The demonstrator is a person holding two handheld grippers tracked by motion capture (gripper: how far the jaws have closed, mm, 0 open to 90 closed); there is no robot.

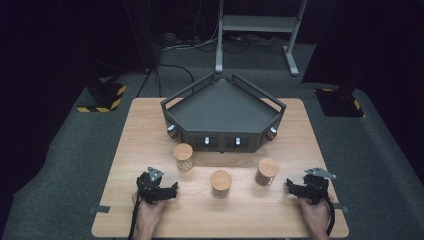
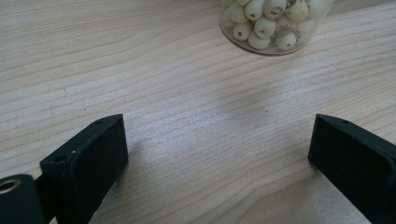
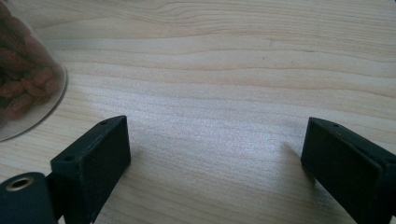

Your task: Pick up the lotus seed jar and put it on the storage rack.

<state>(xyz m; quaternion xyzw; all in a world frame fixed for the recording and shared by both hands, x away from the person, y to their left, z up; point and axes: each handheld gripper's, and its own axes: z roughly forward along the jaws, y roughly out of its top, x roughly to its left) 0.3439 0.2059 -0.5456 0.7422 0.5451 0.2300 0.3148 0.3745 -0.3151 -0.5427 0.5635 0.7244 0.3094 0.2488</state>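
Both sets of tongs, left point(image 1: 174, 189) and right point(image 1: 289, 185), are spread wide and empty, low in the frame. The bead jar point(image 1: 183, 157) sits centre-left on the bench point(image 1: 150, 120), just above the left tongs. Probably smooth, breakable glass, fairly light; best gripped mid-body, under the wooden lid.

No text, label, brand or number can be read anywhere. The only sign-like marks are yellow-and-black hazard stripes: on a floor base point(image 1: 104, 97) off the table's point(image 1: 150, 130) far left corner, and a smaller strip on a second base point(image 1: 340, 102) off its far right corner.
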